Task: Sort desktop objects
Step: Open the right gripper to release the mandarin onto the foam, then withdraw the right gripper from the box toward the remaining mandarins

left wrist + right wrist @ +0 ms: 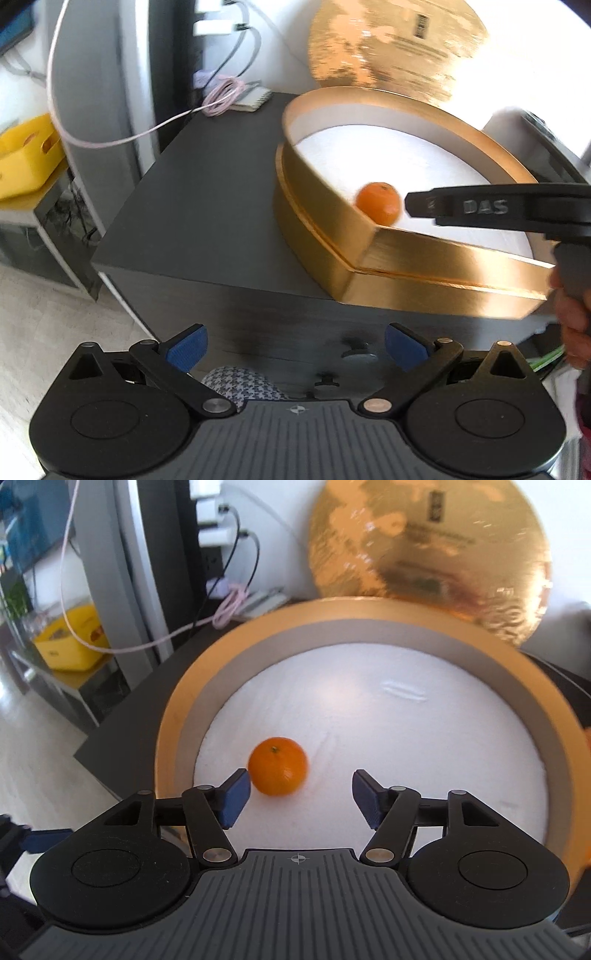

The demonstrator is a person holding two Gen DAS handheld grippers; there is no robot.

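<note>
A: Well, pictured low over the gold box: the right gripper, spread wide and clasping nothing. Lay inside on the white lining, close to the near wall: a tangerine.

B: Touched by anything?

A: Sat just beside the right gripper's left pad, off to that side rather than centred in the gap. Could not be told whether pad and peel met.

B: And the other side?

A: Hung wide apart too, the left gripper, gripping nothing, held off the near edge of the dark table. Leaned on the wall behind: the gold lid.

B: Stage of the sorting?

A: Fitted both a fruit just let go into the box and one about to be lifted out. Could not be settled from this alone.

B: Done well how, then?

A: Judged sound either way: pads kept clear of the gold wall and the fruit not nudged sideways. Round, so apt to roll on that smooth lining.
</note>
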